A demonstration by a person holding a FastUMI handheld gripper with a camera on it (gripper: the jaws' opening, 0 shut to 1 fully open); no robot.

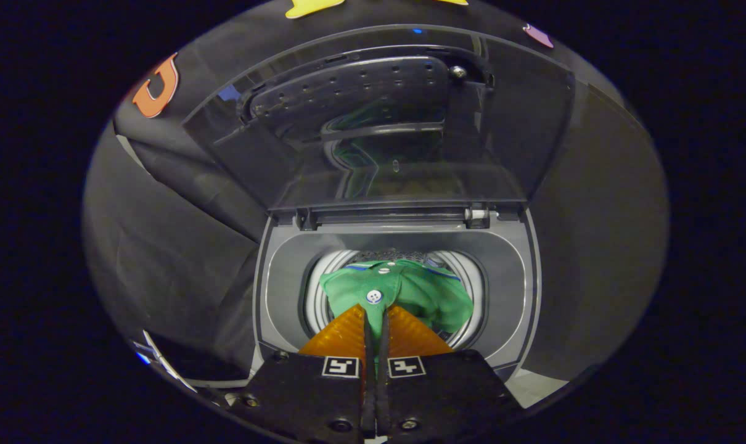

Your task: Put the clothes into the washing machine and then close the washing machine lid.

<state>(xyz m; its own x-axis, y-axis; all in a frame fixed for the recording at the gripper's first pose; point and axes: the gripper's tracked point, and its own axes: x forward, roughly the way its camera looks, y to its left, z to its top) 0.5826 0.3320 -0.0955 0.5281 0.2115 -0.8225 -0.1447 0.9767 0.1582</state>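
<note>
Your claw is pinched nearly closed on a fold of the green buttoned cloth shirt | shirt hangs over the steel drum mouth of the grey top-loading washing machine, ready to drop in | claw points down over the front rim | clear hinged lid stands upright behind, not yet closed

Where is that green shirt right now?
In the gripper view, the green shirt hangs in the mouth of the washing machine drum, pinched between the fingers of the gripper, below the raised lid.
</note>
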